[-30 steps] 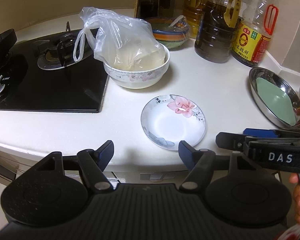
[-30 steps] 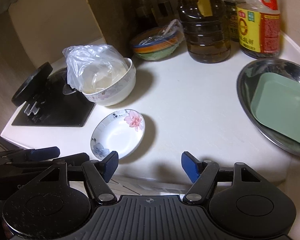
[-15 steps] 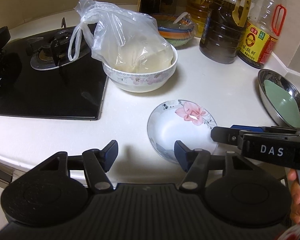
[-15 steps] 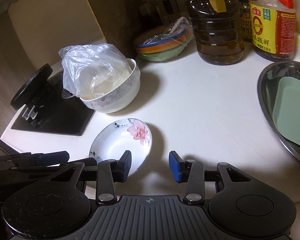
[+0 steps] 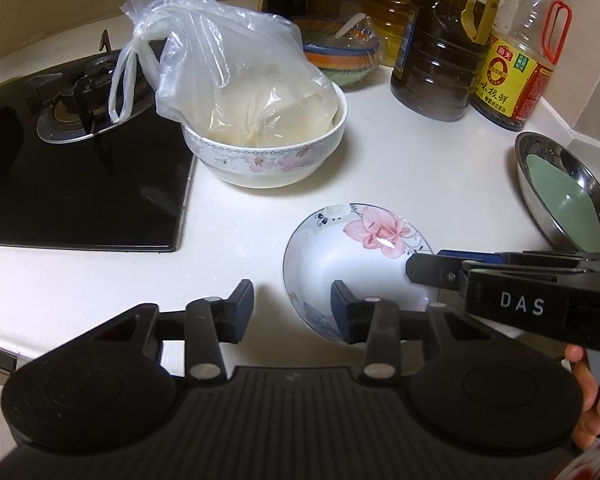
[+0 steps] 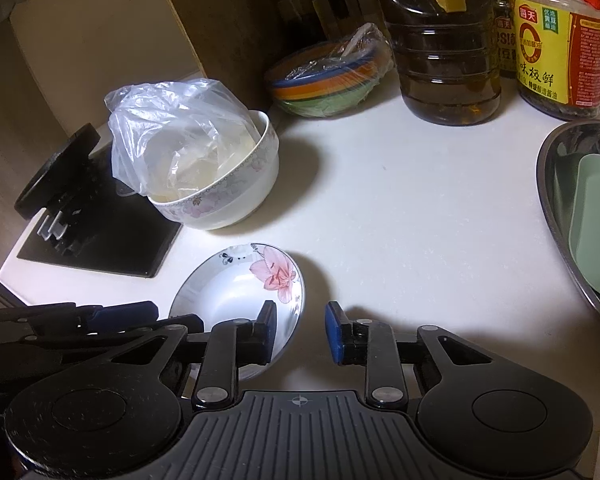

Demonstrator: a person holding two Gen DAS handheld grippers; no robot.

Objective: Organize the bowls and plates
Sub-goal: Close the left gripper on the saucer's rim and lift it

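The flowered plate (image 5: 356, 264) lay flat on the white table (image 5: 420, 168), near its front edge, and both tools stood at its rim from opposite sides.

In the left wrist view the left tool (image 5: 292, 312) sat at 6 o'clock with the plate's near-left rim between its fingers: the right finger (image 5: 342, 316) stood over the plate's well, the left finger (image 5: 242, 308) outside it over bare table. Its jaws had just been closing and stood fairly narrow, but a gap showed on both sides of the rim, so the pads were not pressing.

In the right wrist view the right tool (image 6: 300, 330) straddled the plate's (image 6: 240, 292) right rim at about 6 o'clock. Its left finger (image 6: 266, 330) hung over the inside of the plate and its right finger (image 6: 336, 332) over the table just beside it. These jaws had also just been closing to a narrow gap, with no grip on the rim. The same tool reached in from 3 o'clock in the left wrist view (image 5: 436, 270), its tip over the plate's right edge.

Beyond the plate, towards 11 o'clock, stood a flowered bowl (image 5: 268, 160) holding a plastic bag (image 5: 220, 68). At 3 o'clock a steel dish (image 5: 548, 176) held a green plate (image 5: 560, 200).
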